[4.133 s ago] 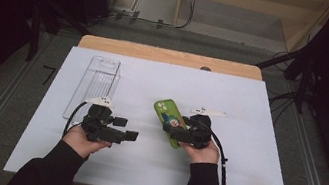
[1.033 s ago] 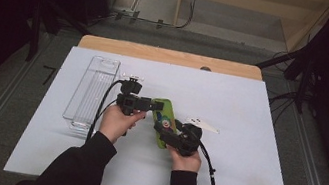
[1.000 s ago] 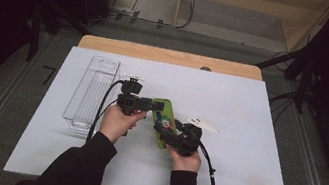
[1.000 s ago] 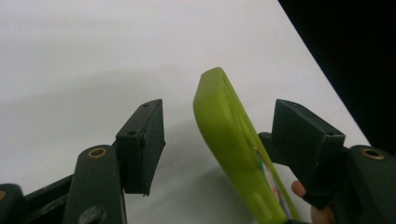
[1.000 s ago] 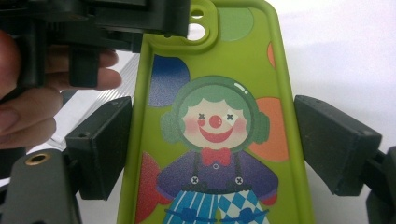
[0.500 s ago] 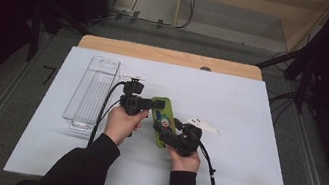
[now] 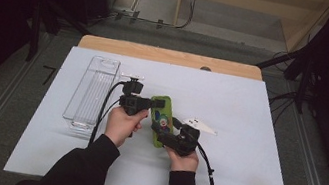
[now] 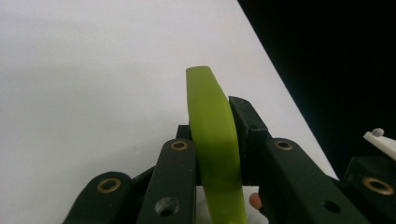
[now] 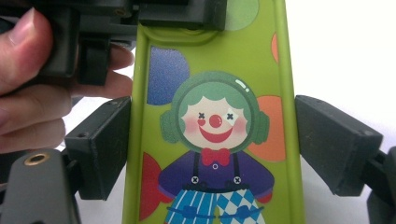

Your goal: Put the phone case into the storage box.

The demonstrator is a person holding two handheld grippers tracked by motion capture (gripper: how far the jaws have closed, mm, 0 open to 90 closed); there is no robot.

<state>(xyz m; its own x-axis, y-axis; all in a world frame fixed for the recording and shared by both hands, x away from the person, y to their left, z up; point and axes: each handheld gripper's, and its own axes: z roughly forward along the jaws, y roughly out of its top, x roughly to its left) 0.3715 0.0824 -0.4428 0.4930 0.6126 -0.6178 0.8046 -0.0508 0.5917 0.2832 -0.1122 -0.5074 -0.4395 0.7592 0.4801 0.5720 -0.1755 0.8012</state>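
Pinching the top end of the green clown-print phone case is what my left claw is doing now: its jaws have just been closing and now sit nearly together on the thin wall of the case, one pad on each face of it. My right claw takes the same case from the 5 o'clock side, spread wide across the width, with a pad against each long edge (as far as I can see, both are touching). The case itself lies near the middle of the white table top, its long axis running from about 12 to 6 o'clock, with the clear plastic tray well apart at 9 o'clock.

My worry is the soft wall of the case. In the left gripper view it already bows between my pads, so a pull towards 12 o'clock may only stretch or fold the rim, and then it can slide out of the pinch. If my two hands pull against each other unevenly, the case may twist, and my right pads, which bear only on the narrow edges, may let it pop free and drop flat to the table. Squeezing harder on the right may buckle it inward instead. My own left fingers sit close to the right jaws too, so a sudden slip may bump them.
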